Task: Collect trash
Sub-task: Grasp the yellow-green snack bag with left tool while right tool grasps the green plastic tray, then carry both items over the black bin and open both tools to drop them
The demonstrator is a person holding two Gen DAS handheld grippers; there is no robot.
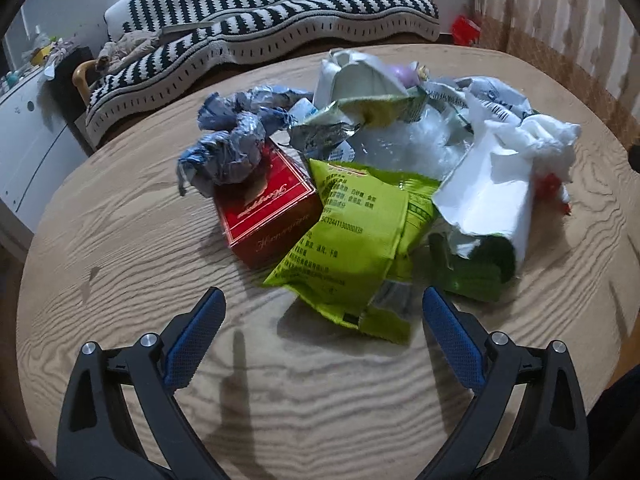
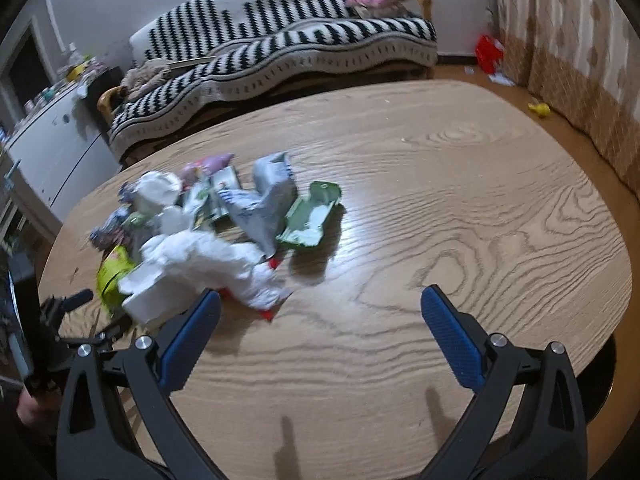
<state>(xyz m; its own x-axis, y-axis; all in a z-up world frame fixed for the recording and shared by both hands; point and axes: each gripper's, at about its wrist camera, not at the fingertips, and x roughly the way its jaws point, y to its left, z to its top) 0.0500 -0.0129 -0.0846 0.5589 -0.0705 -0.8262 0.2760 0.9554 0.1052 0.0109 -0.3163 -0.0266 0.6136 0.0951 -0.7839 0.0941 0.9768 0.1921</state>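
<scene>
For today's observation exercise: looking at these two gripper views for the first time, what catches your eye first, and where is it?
A heap of trash sits on the wooden table: a lime-green snack bag at the front, beside a red box with crumpled blue-grey wrapper on it. Behind stands a black-and-white striped sofa. The left gripper and right gripper hover open.

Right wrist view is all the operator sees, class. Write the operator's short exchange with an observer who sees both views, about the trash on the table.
Operator: What is hidden from me at the far left?
Observer: A red box, partly under a crumpled blue wrapper.
Operator: Is the left tool open?
Observer: Yes, wide open and empty, with a green packet just ahead of it.
</scene>
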